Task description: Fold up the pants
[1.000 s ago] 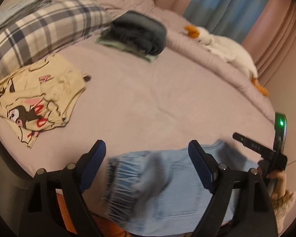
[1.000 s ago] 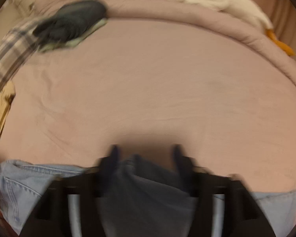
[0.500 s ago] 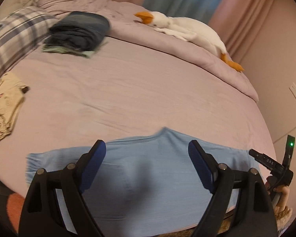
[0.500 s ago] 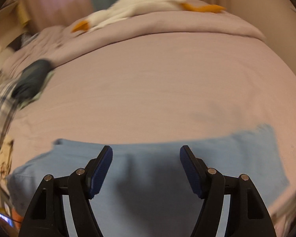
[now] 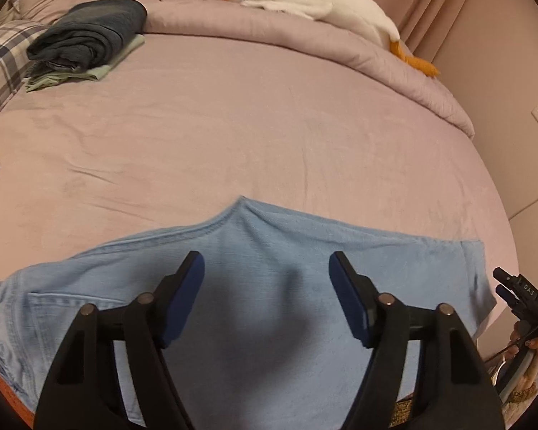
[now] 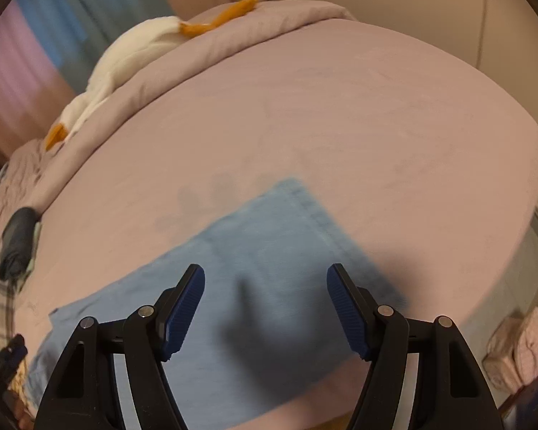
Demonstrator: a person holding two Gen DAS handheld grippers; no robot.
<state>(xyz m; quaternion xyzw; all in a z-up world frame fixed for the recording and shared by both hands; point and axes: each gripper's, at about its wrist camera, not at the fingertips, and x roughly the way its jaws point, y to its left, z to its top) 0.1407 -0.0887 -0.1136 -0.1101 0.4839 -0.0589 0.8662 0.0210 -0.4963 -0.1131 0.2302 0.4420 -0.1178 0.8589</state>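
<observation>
Lying flat on bed (image 5: 233,136) (both grippers above): pants (image 5: 269,251).

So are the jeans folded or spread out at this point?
Spread: the jeans lie flat across the bed, back pocket showing at one end, hem at the other. Whether the legs are stacked, cannot tell.

A: From the left wrist we look steeply down, close over the pants (image 5: 269,286), across the bed (image 5: 233,136) toward the goose (image 5: 322,3).

B: From the right wrist we look likewise, tilted, over the pants' other end (image 6: 269,251); both views share pants, bed, goose (image 6: 125,57).
</observation>
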